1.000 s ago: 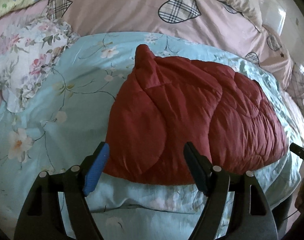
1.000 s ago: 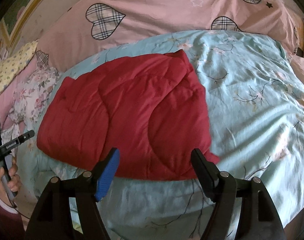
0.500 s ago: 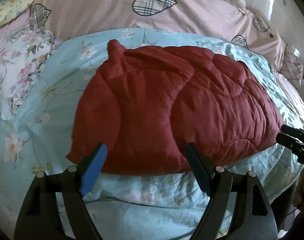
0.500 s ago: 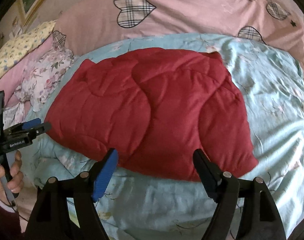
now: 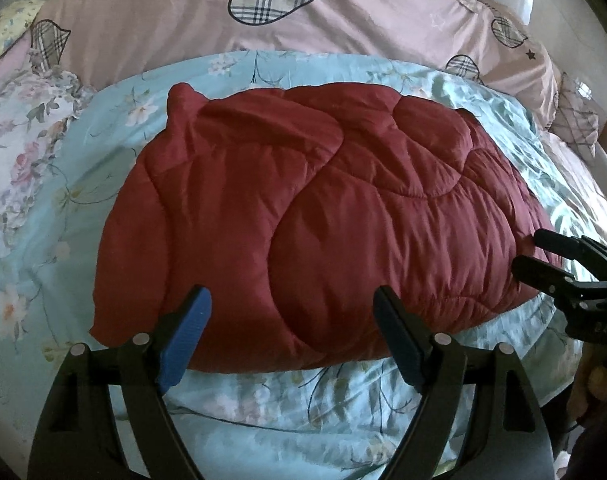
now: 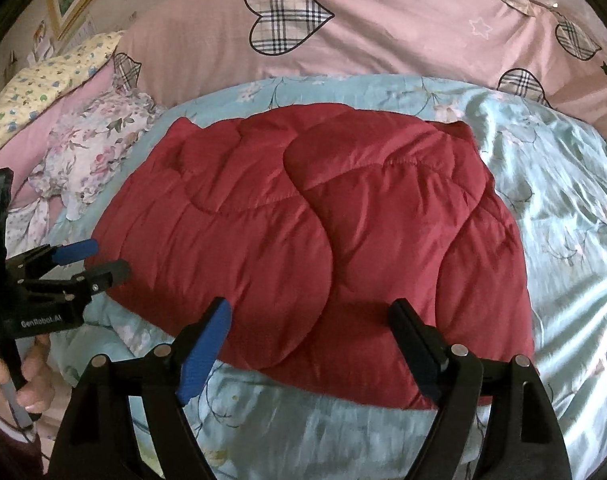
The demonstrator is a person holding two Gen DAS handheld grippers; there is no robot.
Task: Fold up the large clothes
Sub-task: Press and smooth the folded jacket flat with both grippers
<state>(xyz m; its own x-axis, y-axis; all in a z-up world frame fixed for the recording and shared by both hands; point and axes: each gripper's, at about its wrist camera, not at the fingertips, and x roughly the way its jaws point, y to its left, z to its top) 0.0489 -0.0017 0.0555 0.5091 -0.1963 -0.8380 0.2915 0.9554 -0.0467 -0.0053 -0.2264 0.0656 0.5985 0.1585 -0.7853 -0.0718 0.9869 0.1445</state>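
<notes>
A dark red quilted garment (image 5: pixel 323 208) lies folded into a broad padded mound on the light blue floral sheet (image 5: pixel 83 200). My left gripper (image 5: pixel 292 298) hovers at its near edge, jaws opening. The pads touch nothing, and the red fabric (image 6: pixel 303 220) lies behind the gap. My right gripper (image 6: pixel 311 308) hovers at the same near edge further right, jaws opening too, with nothing pressed between them. Each gripper shows in the other's view: the right gripper (image 5: pixel 543 258) by the garment's right end, the left gripper (image 6: pixel 99 260) by its left end, held by a hand (image 6: pixel 31 372).
A pink duvet with plaid hearts (image 5: pixel 163 20) is piled behind the blue sheet. A floral frilled pillow (image 5: pixel 19 140) and a yellow patterned pillow (image 6: pixel 43 80) lie at the left. The bed's near edge drops off just below both grippers.
Both grippers have drawn toward each other along the near edge, so the garment now sits centred in both views. Each gripper shows more in the other's view, and both jaws stand slightly wider.
</notes>
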